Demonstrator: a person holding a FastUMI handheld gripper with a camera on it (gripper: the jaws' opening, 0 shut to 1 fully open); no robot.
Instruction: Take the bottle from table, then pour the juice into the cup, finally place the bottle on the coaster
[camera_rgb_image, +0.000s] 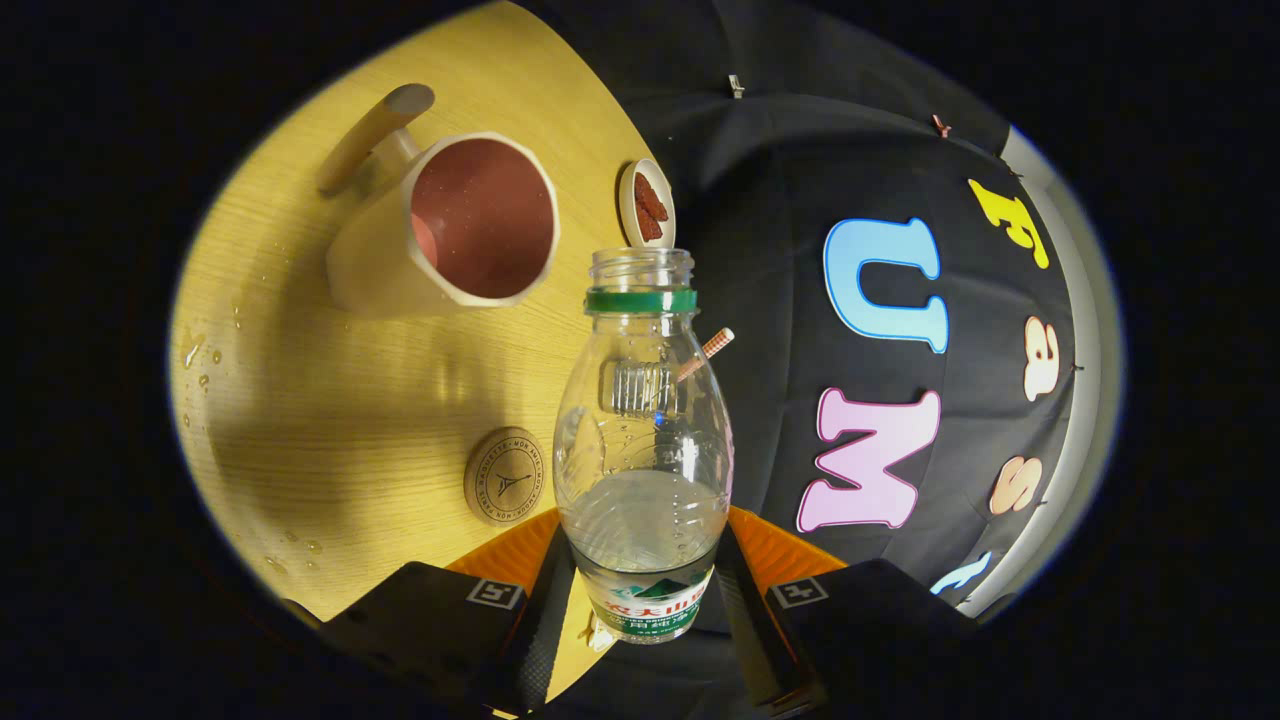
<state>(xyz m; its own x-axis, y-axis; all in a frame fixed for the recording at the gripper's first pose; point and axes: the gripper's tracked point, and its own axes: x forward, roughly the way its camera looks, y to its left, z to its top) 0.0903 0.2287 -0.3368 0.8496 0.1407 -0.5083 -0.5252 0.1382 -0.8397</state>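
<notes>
My gripper (643, 585) is shut on a clear plastic bottle (643, 430), both fingers pressing its labelled lower body. The bottle has a green neck ring, no cap, and a little clear liquid in its lower part. It is held lifted over the wooden table (340, 400), and the table looks tilted. A cream cup (450, 230) with a reddish inside and a wooden handle stands beyond the fingers to the left of the bottle's mouth. A round cork coaster (508, 476) lies on the table just left of the bottle, nearer than the cup.
A small white dish (647, 205) with reddish pieces sits past the bottle mouth near the table's far edge. Water drops dot the wood to the left (200, 360). A striped straw-like stick (712, 348) pokes out behind the bottle's shoulder. The booth's black cloth wall (800, 250) hangs to the right.
</notes>
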